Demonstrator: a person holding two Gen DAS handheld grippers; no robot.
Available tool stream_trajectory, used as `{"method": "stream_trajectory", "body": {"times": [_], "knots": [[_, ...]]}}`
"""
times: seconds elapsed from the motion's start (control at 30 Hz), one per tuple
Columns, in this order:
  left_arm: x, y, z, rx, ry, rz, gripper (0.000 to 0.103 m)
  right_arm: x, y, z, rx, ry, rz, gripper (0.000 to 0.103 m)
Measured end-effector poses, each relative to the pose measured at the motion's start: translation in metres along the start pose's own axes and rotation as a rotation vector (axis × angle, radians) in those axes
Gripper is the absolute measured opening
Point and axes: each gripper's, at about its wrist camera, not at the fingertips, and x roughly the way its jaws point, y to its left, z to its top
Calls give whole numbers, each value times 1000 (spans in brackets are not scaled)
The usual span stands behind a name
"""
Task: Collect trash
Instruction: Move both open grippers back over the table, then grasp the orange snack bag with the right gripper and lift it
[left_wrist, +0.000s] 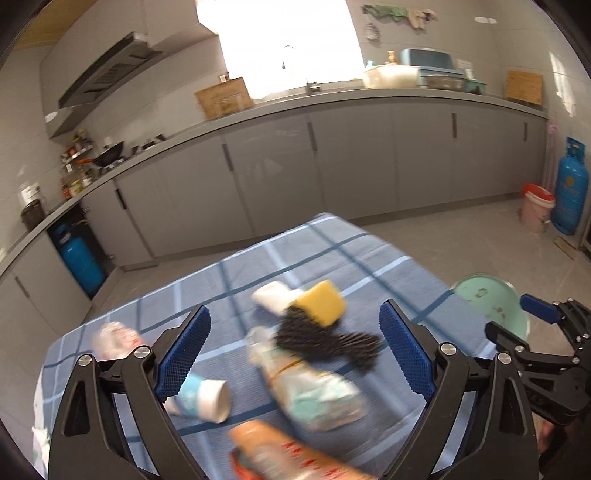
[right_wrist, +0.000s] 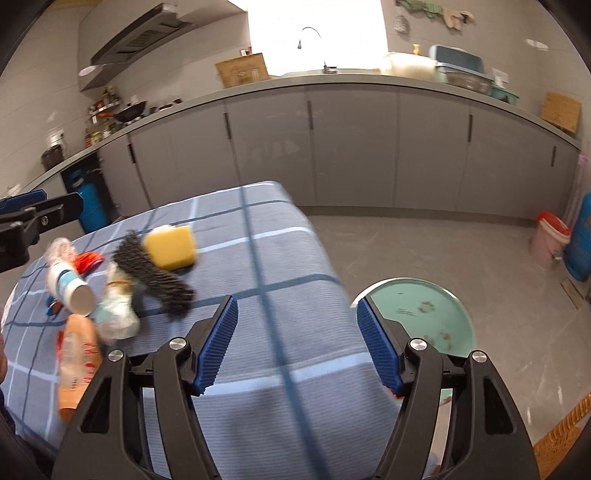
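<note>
We are about to pick up more trash; our left claw (left_wrist: 293, 347) is wide open and holds nothing; our right claw (right_wrist: 297, 341) is partly open and empty too; the trash pile (left_wrist: 306, 354), with a yellow sponge (left_wrist: 323, 302) and a paper cup (left_wrist: 207, 400), lies on the surface (right_wrist: 280, 354) with the blue checked cloth; the green bin (right_wrist: 417, 314) stands on the floor just right of that surface; next we likely must lower one claw around one piece; grey kitchen cupboards (right_wrist: 351, 147) stand behind the surface.

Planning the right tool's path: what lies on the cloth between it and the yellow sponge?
In the right wrist view, only bare blue checked tablecloth lies between the open right tool and the yellow sponge; the black scrubber sits just left of that line.
</note>
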Motion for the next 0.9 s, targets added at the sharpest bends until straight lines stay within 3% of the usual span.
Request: {"method": "stream_trajectory", "body": {"times": [0.2,0.37,0.63,0.9], "knots": [[-3,69,-40,-81,69,122,91,-3,67,-4,-106,31,103,69],[0,108,-75,-146,141,162,91,-5,113,-11,-182,60,164,69],[2,145,-119,-226,217,197,91,-5,166,-31,-304,124,224,75],[3,163,-138,-286,242,207,91,6,182,-52,-372,214,229,72]]}}
